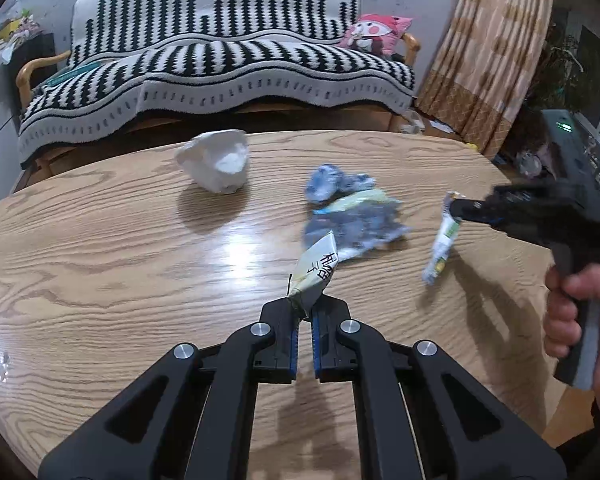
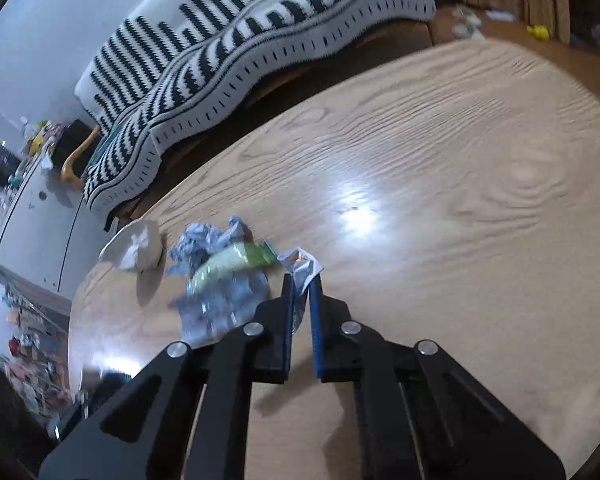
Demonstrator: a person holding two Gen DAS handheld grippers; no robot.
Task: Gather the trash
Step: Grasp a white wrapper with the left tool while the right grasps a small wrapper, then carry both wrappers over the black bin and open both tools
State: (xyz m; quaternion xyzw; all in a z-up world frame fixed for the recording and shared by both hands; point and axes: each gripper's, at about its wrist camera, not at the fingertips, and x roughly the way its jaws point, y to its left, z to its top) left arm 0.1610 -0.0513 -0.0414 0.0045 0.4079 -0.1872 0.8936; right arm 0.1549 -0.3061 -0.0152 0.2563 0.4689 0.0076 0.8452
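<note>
My left gripper [image 1: 305, 309] is shut on a pale yellow snack wrapper [image 1: 316, 274] with black characters, held just above the wooden table [image 1: 100, 264]. My right gripper [image 1: 456, 208] is shut on the silver end of a green-and-white wrapper [image 1: 442, 246]; in the right wrist view the gripper [image 2: 300, 284] pinches that foil end [image 2: 300, 264]. A crumpled blue-and-white wrapper pile [image 1: 352, 212] lies between the two grippers and also shows in the right wrist view [image 2: 216, 276]. A crumpled white tissue [image 1: 216, 164] sits farther back on the table and shows in the right wrist view [image 2: 136, 248].
A sofa under a black-and-white striped blanket [image 1: 220, 60] stands behind the table. A patterned curtain [image 1: 492, 52] hangs at the right. A white cabinet [image 2: 40, 224] stands to the left. Small litter [image 2: 468, 24] lies on the floor beyond the table.
</note>
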